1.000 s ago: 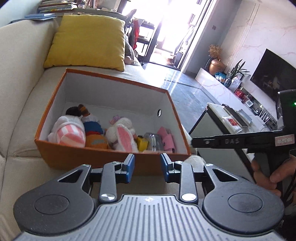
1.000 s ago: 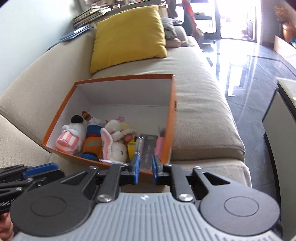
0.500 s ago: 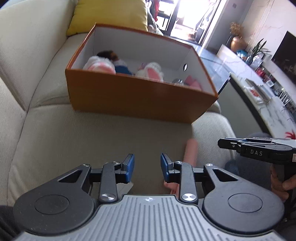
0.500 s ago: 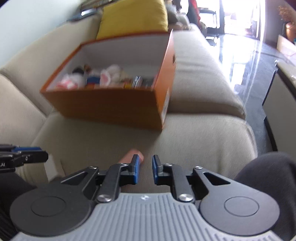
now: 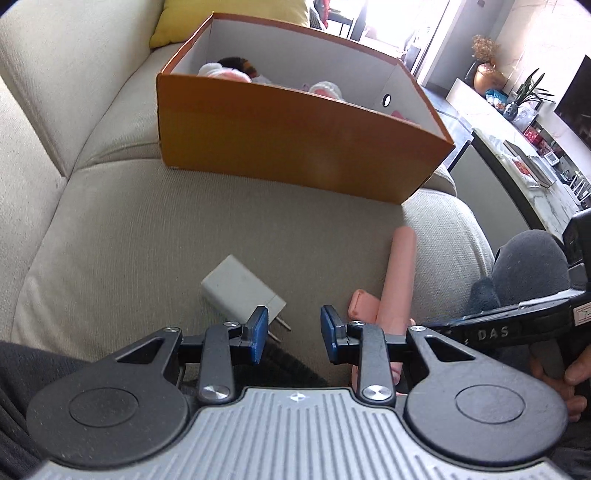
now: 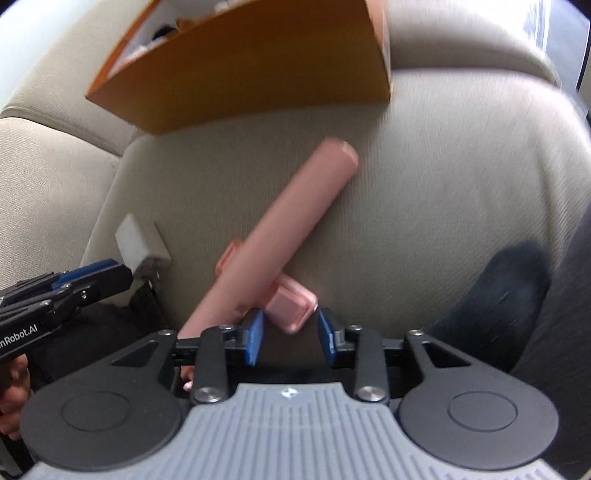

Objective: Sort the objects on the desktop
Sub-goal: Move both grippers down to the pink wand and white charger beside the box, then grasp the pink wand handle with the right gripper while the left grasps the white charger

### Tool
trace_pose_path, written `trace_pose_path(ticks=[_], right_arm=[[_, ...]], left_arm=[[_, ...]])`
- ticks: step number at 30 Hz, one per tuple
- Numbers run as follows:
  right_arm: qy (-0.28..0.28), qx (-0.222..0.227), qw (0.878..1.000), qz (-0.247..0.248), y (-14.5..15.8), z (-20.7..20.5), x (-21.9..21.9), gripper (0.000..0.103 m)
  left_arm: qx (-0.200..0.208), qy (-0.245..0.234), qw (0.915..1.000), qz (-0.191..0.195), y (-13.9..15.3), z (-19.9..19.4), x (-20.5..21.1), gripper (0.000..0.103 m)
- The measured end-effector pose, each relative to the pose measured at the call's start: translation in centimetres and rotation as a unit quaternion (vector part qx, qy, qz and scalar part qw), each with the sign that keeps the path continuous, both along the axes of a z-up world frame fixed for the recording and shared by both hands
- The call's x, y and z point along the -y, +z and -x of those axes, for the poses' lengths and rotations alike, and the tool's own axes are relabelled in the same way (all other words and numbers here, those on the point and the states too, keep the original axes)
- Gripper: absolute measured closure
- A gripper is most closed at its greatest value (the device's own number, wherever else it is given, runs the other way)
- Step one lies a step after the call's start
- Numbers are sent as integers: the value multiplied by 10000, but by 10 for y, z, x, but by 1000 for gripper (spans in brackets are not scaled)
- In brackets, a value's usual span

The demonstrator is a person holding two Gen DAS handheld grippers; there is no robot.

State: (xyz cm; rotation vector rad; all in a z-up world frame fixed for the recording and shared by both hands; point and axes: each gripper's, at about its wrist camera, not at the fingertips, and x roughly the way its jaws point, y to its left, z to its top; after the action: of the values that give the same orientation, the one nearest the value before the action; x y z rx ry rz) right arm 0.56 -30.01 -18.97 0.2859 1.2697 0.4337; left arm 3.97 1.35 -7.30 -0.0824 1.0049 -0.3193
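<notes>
An orange box [image 5: 295, 147] with plush toys inside stands on the beige sofa; it also shows in the right wrist view [image 6: 258, 70]. A white plug charger [image 5: 242, 290] lies on the seat cushion just ahead of my open, empty left gripper [image 5: 291, 334]. A long pink tube [image 6: 280, 229] lies across a small pink block [image 6: 291, 306], also seen in the left wrist view [image 5: 400, 269]. My right gripper [image 6: 290, 334] is open, low over the cushion, its jaws either side of the pink block's near end. The charger also shows at left [image 6: 138, 243].
The sofa back [image 5: 55, 81] rises on the left. A yellow cushion [image 5: 236, 11] lies behind the box. A person's dark-clothed knee [image 5: 528, 262] sits at the right. A low white table [image 5: 524, 155] stands beyond the sofa edge.
Both grippers have dropped back from the box toward the near seat cushion. The right gripper opened wider and came down around the pink block. The charger has come into view.
</notes>
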Motion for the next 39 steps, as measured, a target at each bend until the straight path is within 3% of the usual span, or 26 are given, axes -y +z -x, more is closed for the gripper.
trace_pose_path(ticks=[6, 8, 17, 18, 20, 21, 26, 31, 34, 39], right_arm=[[-90, -181, 9998, -37, -9, 0, -6, 66], [-99, -145, 9998, 24, -8, 2, -7, 74], [119, 178, 9993, 307, 5, 14, -16, 84], [166, 266, 9986, 417, 8, 14, -17, 86], [182, 445, 9965, 687, 14, 14, -17, 102], [135, 527, 9953, 799, 17, 13, -15, 103], [-171, 452, 9965, 681, 22, -4, 2, 102], [-386, 246, 9989, 54, 26, -4, 17, 93], [-395, 282, 9988, -33, 32, -4, 12, 83], [-274, 438, 9987, 42, 33, -8, 5, 77]], left_arm=[[-45, 60, 10000, 15, -2, 1, -3, 68], [-58, 70, 10000, 14, -3, 2, -3, 68], [-92, 88, 9999, 62, -5, 1, -4, 68], [-90, 98, 9999, 73, -5, 1, -5, 68], [-80, 115, 9999, 85, -4, 1, -6, 68], [-75, 124, 9999, 94, -4, 1, -6, 68], [-49, 115, 9998, 172, -3, 2, -6, 68], [-54, 106, 9997, 225, -3, 3, -6, 68], [-77, 93, 9997, 195, -4, 2, -5, 68], [-69, 142, 9997, 203, -3, 4, -8, 68]])
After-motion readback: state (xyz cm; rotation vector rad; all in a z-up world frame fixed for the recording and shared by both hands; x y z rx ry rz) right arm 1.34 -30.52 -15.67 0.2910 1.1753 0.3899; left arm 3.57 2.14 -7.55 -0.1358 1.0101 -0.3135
